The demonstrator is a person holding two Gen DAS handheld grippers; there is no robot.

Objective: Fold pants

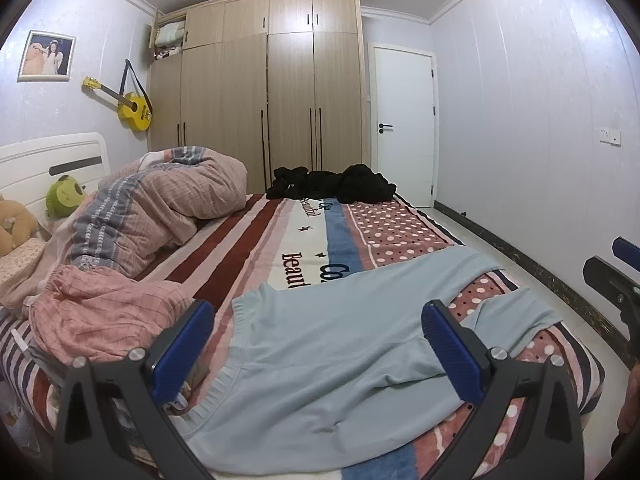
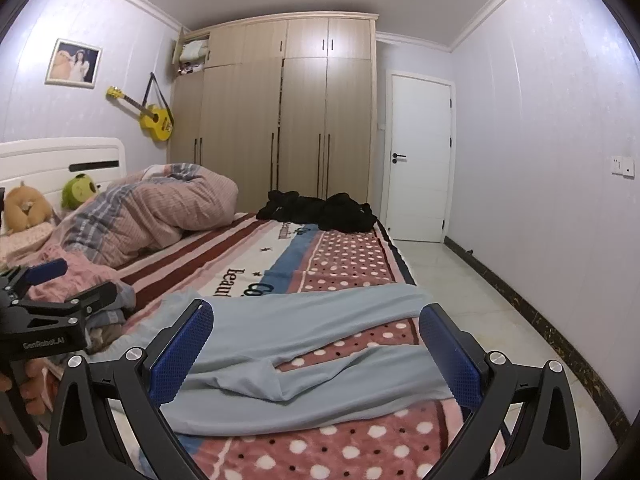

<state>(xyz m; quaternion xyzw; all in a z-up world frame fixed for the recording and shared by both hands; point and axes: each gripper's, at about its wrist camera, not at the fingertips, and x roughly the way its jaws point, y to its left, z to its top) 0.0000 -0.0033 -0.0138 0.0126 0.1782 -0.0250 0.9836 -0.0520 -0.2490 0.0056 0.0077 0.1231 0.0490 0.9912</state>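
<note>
Light blue pants (image 1: 332, 344) lie spread flat on the bed's near end, waistband to the left, two legs running right toward the bed edge. They also show in the right wrist view (image 2: 280, 364), legs apart in a V. My left gripper (image 1: 320, 344) is open and empty, hovering over the waist and seat area. My right gripper (image 2: 316, 348) is open and empty, hovering over the legs. The left gripper also shows at the left edge of the right wrist view (image 2: 44, 300), and the right gripper's body shows at the right edge of the left wrist view (image 1: 616, 280).
A pink checked garment (image 1: 100, 312) lies crumpled left of the pants. A rolled duvet (image 1: 160, 208) and plush toys (image 1: 64, 196) sit by the headboard. Black clothes (image 1: 332, 184) lie at the bed's far end. The patterned blanket (image 1: 260, 240) covers the bed. Tiled floor (image 1: 532, 280) runs along the right.
</note>
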